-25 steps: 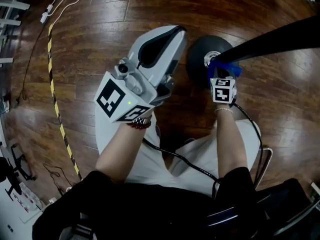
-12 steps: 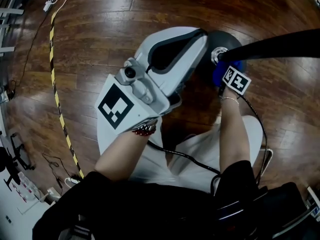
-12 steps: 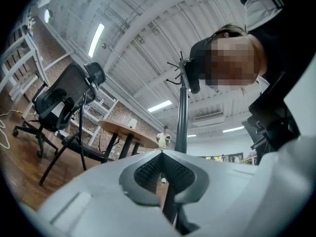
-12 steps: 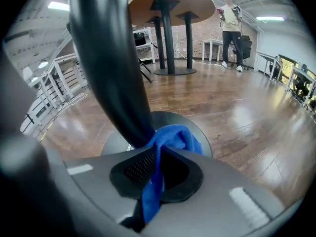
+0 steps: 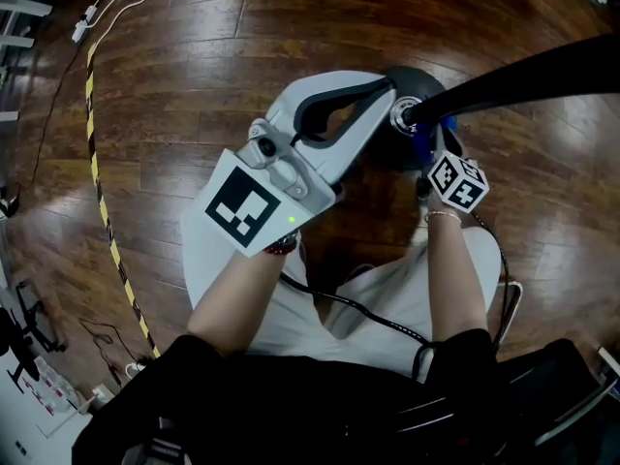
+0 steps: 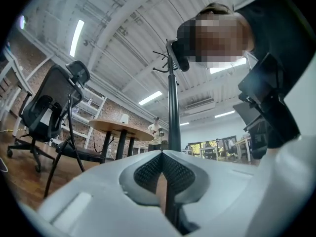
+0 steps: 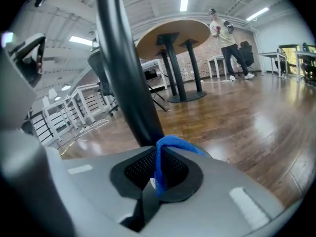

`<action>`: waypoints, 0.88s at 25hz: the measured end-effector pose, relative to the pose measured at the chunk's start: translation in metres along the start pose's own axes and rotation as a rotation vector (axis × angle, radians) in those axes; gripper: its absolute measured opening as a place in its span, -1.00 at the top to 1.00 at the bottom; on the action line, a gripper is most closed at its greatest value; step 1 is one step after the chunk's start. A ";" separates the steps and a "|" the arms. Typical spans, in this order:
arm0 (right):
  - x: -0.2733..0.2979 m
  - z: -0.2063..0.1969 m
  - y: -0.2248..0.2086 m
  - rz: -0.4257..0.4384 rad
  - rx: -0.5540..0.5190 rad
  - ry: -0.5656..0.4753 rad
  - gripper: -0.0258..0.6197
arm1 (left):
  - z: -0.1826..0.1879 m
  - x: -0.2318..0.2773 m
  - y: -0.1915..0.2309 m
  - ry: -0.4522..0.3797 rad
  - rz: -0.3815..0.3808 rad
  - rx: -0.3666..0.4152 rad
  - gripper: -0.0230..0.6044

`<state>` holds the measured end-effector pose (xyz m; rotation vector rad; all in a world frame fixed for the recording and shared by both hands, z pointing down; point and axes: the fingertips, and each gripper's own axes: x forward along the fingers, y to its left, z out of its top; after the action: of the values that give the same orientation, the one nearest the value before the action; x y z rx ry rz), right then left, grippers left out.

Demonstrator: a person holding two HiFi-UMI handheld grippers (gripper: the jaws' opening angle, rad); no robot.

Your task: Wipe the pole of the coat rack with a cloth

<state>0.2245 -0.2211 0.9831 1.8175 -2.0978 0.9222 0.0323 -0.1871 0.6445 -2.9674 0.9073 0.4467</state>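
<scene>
Blue cloth [image 7: 165,149] pressed low on the tall black metal pole [image 7: 123,68] of the coat rack.
The right gripper [image 7: 157,169] has its jaws closed tight on the cloth, just above the round black base [image 5: 395,149] of the rack. The left gripper [image 6: 162,166] is near the pole too, with its jaws closed together and nothing in them. The rack stands on a shiny brown wooden floor [image 5: 194,66].
</scene>
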 end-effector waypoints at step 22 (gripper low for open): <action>-0.120 0.161 0.081 0.147 -0.385 -0.418 0.86 | -0.044 0.030 -0.045 0.137 -0.186 0.057 0.95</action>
<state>0.2106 -0.2139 0.7672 1.7757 -2.4625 0.1380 0.0924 -0.1701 0.6752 -3.0226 0.6308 0.2111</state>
